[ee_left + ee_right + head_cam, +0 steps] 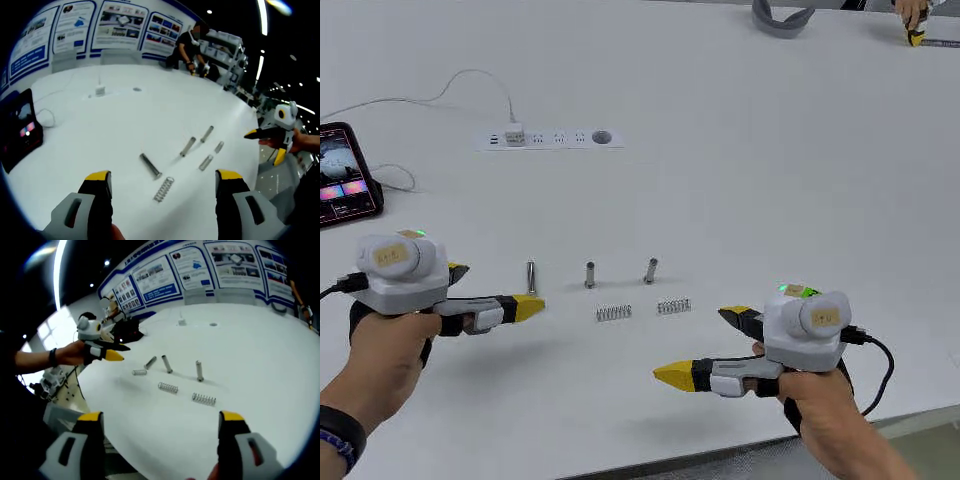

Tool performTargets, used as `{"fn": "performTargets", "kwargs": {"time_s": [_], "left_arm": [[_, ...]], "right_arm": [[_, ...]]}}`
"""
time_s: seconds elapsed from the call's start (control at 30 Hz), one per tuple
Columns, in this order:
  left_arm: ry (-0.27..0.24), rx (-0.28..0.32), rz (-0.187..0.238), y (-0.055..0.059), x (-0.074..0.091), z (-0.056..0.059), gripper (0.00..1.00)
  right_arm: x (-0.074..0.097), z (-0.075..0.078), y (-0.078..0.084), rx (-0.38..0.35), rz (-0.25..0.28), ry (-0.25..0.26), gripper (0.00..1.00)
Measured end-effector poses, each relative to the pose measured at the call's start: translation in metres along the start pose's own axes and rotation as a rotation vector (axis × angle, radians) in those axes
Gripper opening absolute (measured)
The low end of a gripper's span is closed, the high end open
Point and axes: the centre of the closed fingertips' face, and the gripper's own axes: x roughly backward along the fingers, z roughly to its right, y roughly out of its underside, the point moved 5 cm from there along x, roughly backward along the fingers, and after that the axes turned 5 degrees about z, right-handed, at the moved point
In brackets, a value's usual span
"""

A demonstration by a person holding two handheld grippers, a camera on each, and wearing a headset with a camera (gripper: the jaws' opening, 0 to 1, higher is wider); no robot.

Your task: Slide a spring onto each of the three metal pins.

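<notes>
Head view has the left tool (492, 290) and right tool (692, 343) both open and empty, springs (613, 313) lying just near-side of the upright pins (590, 274), so pinch one spring lightly across its middle, leaving its ends clear.

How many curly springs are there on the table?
3, in a row on the white table, near the metal pins: left spring, middle spring, right spring. None is on a pin yet.

Head view downward; gripper views low, opposite sides (pins (590, 273) shared)
</notes>
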Motion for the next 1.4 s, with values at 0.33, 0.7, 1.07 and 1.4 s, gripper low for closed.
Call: {"fn": "performTargets", "kwargs": {"time_s": [0.33, 0.7, 1.07, 1.4], "left_arm": [[-0.007, 0.022, -0.002, -0.002, -0.022, -0.004, 0.81], [-0.036, 0.053, -0.021, 0.003, -0.042, -0.014, 0.66], [-0.067, 0.092, -0.051, 0.01, -0.057, -0.022, 0.44], [-0.106, 0.118, -0.056, 0.015, -0.07, -0.026, 0.33]], "right_arm": [[-0.003, -0.005, 0.001, -0.042, 0.01, 0.011, 0.94], [0.0, -0.002, 0.001, -0.051, 0.008, 0.026, 0.94], [0.003, -0.001, 0.005, -0.069, 0.001, 0.038, 0.94], [0.005, 0.001, 0.008, -0.091, -0.004, 0.045, 0.93]]}}
